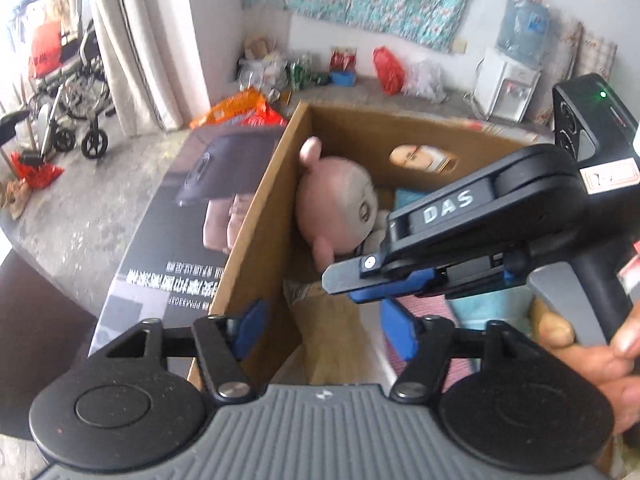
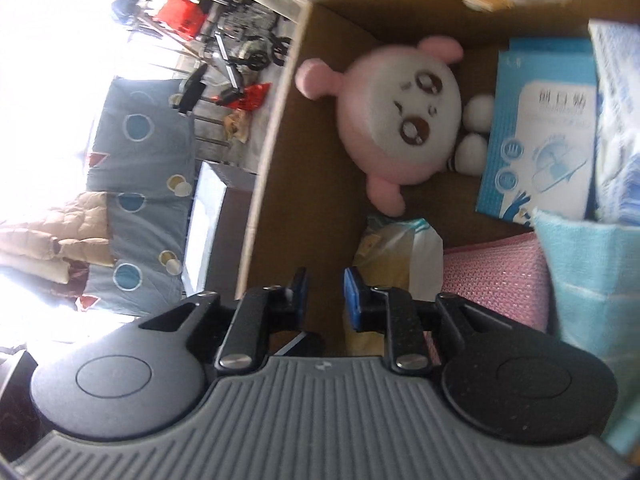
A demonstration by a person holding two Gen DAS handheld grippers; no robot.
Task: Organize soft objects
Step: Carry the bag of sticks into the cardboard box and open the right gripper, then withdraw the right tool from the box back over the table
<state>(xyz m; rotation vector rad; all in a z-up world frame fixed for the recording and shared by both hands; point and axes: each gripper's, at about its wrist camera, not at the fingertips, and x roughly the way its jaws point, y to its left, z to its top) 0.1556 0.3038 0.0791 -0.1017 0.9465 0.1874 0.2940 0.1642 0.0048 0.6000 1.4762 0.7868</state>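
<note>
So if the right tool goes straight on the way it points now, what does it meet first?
Probably the crumpled plastic bag on the floor of the cardboard box, just ahead of the right tool. The pink plush toy lies further on. Depth is unclear.

Your left wrist camera sits just behind its own blue-padded black gripper (image 1: 322, 330), angled steeply down over the near corner of the open brown cardboard box (image 1: 264, 216), close in, with the grey floor and the far wall above. Your other black gripper (image 1: 340, 278) crosses that view from the right. Your right wrist camera looks from close over the box's rim, down past its own gripper (image 2: 326, 300) into the box (image 2: 280, 136), rolled so the room runs along the left edge. Both views share the box interior and the round pink plush toy (image 1: 340, 204) (image 2: 400, 120).
</note>
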